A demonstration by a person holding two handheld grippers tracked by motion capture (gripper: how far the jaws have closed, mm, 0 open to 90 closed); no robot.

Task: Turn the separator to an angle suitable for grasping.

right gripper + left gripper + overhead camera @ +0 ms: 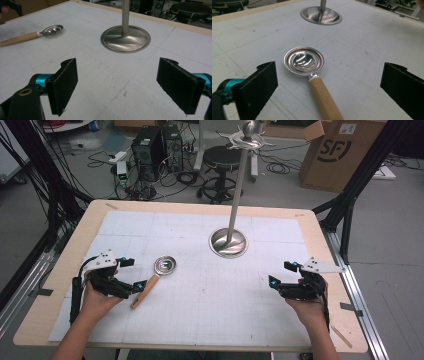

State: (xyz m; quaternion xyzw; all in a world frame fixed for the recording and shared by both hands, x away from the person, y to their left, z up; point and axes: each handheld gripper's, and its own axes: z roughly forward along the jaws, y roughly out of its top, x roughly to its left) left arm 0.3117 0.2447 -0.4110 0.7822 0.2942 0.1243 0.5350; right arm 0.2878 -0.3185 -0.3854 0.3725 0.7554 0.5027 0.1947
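Note:
A metal scoop with a wooden handle (150, 284) lies flat on the white mat, bowl (164, 265) toward the far side. My left gripper (133, 274) stands open right by the handle, the handle (325, 100) running between its jaws in the left gripper view, with the bowl (303, 60) just ahead. A steel stand (229, 243) with a round base and tall pole rises at the mat's middle back. My right gripper (281, 273) is open over bare mat at the right, facing the stand's base (125, 38). The scoop (33, 35) lies far off to its left.
The white gridded mat (200, 295) covers a wooden table (325, 250). Beyond the table's far edge stand a black stool (220, 175), computer cases (155, 150), floor cables and a cardboard box (340, 150). Black frame posts (350, 195) flank the table.

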